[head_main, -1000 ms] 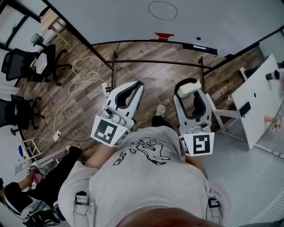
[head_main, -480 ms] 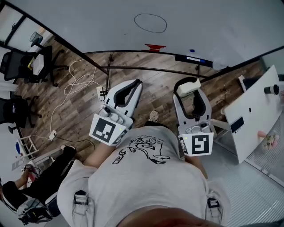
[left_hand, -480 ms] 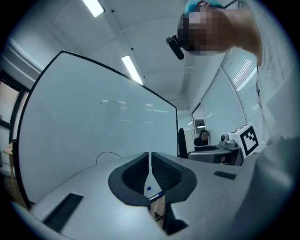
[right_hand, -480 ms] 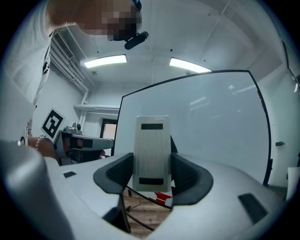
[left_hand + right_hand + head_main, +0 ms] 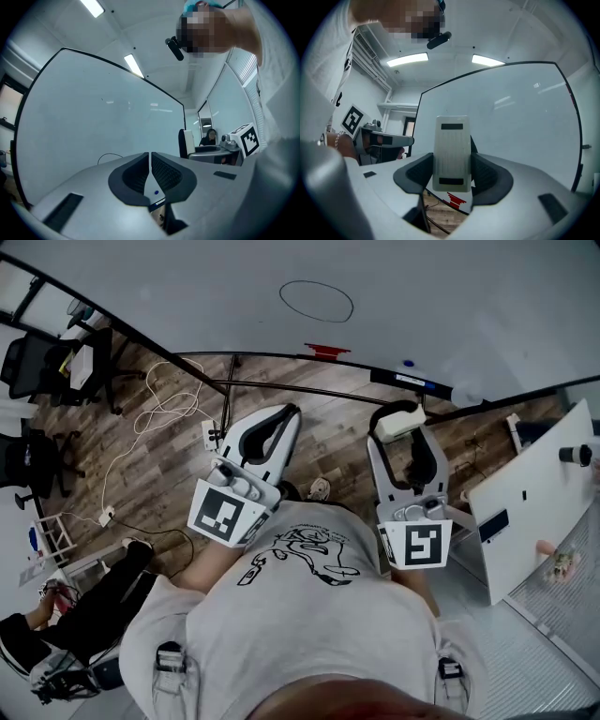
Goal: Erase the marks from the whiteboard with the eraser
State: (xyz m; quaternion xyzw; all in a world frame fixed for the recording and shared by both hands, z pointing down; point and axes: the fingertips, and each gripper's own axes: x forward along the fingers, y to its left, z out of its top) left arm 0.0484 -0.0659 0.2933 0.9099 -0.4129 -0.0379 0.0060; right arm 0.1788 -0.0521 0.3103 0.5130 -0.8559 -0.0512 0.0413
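A large whiteboard (image 5: pixel 422 306) stands ahead of me, with a thin black oval mark (image 5: pixel 316 300) drawn low on it. My right gripper (image 5: pixel 397 420) is shut on a white eraser (image 5: pixel 451 152), held upright between the jaws; the eraser (image 5: pixel 399 427) also shows in the head view, well short of the board. My left gripper (image 5: pixel 278 418) is shut with nothing in it, jaws touching (image 5: pixel 150 171). Part of the oval mark (image 5: pixel 108 156) shows in the left gripper view. Both grippers are held close to my chest, level with each other.
The whiteboard tray holds a red item (image 5: pixel 325 351) and a marker (image 5: pixel 410 379). Cables (image 5: pixel 155 418) lie on the wood floor at left, with office chairs (image 5: pixel 42 362) beyond. A white table (image 5: pixel 539 502) stands at right. A seated person (image 5: pixel 84 615) is at lower left.
The view has shifted slightly: the whiteboard and its oval mark sit lower and more to the left in the head view. Both grippers keep their pose and grip.
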